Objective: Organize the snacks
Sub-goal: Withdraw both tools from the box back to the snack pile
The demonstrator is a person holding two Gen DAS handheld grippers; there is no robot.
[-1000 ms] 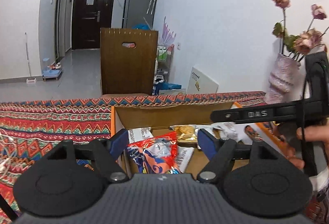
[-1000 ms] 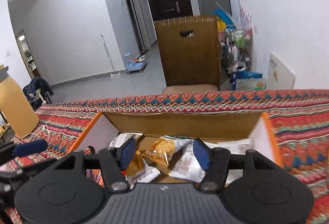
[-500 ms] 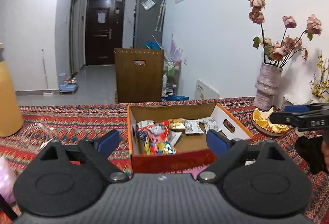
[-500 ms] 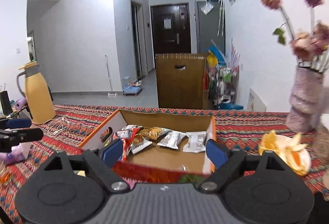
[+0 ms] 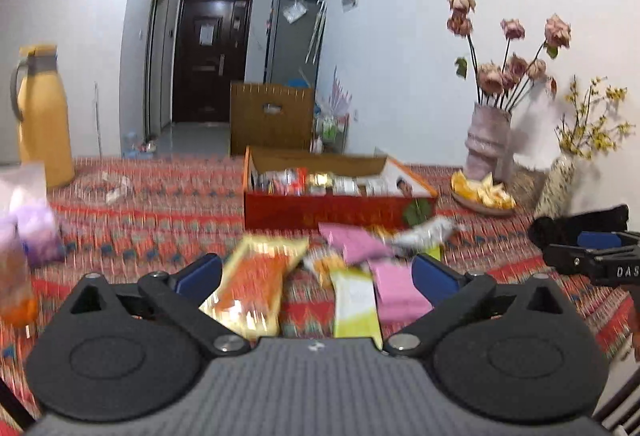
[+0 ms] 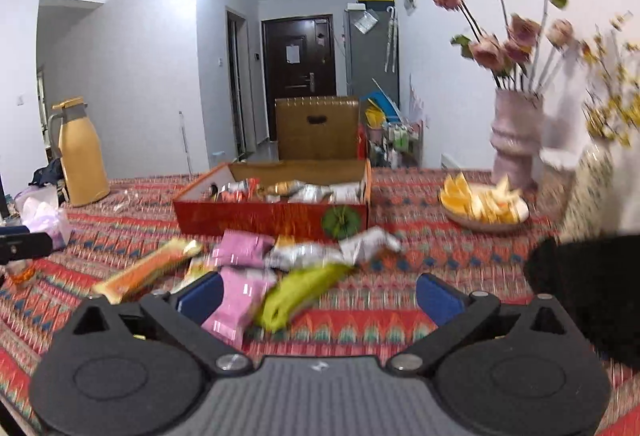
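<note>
A red cardboard box (image 5: 336, 212) (image 6: 272, 216) holds several snack packets and stands mid-table. Loose snacks lie in front of it: an orange packet (image 5: 252, 284) (image 6: 148, 268), a yellow-green packet (image 5: 356, 304) (image 6: 300, 292), pink packets (image 5: 396, 288) (image 6: 240, 300) and a silver packet (image 5: 428, 230) (image 6: 368, 242). My left gripper (image 5: 316, 274) is open and empty above the loose snacks. My right gripper (image 6: 318, 294) is open and empty over the pink and green packets. The right gripper also shows at the right edge of the left wrist view (image 5: 588, 248).
A patterned red tablecloth (image 6: 420, 248) covers the table. A yellow thermos (image 5: 40, 116) (image 6: 80, 152) stands far left. A plate of orange slices (image 5: 480, 194) (image 6: 484, 204), a pink vase of dried roses (image 5: 488, 144) (image 6: 516, 140) and a speckled vase (image 5: 560, 184) stand at right. Purple bags (image 5: 36, 232) lie at left.
Both grippers have pulled back from the box toward the table's near side. The loose snacks in front of the box have come into view. Both stay open.
</note>
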